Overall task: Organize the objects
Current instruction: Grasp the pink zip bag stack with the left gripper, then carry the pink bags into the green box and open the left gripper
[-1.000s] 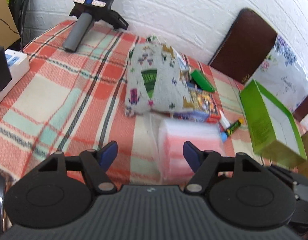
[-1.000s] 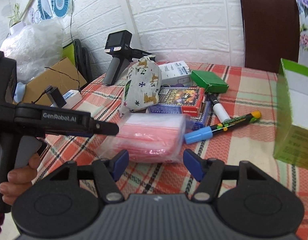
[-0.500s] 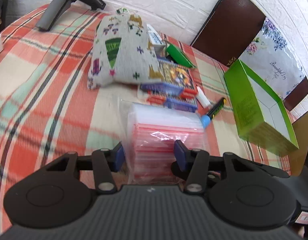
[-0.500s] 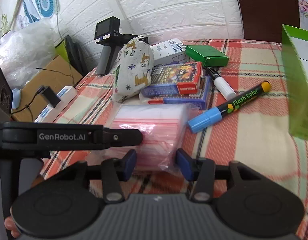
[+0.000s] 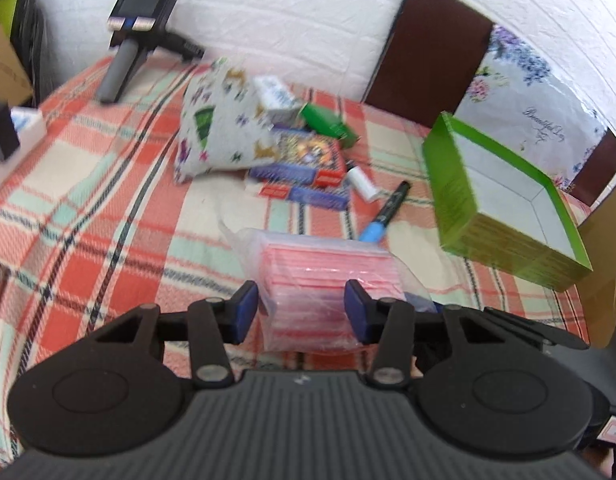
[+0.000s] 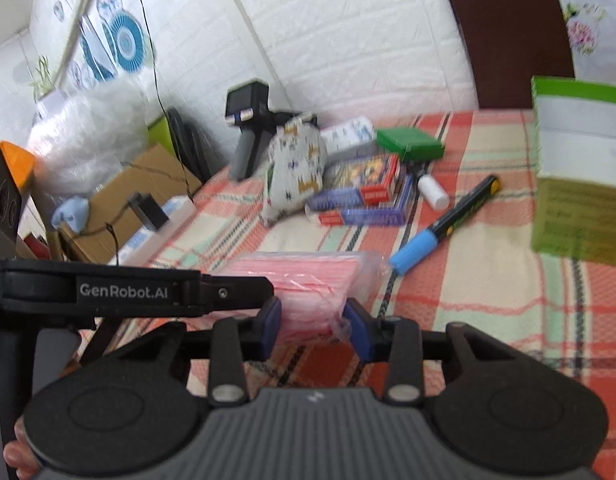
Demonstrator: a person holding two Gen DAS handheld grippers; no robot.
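Left gripper (image 5: 299, 314) and right gripper (image 6: 312, 326) both closing onto pink zip-bag pack (image 5: 328, 280), pads pressing it, blue-capped marker (image 5: 384, 212) just beyond, green box (image 5: 504, 216) far right, card boxes (image 5: 308, 164) and printed pouch (image 5: 215, 136) behind.

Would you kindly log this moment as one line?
left gripper: closing on pink bag pack | right gripper: closing on same pack | green box: empty

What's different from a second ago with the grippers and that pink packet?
Both grippers, left and right, have just been closing on the pink packet and now pinch it from opposite ends. The marker, card boxes, pouch and green box haven't shifted.
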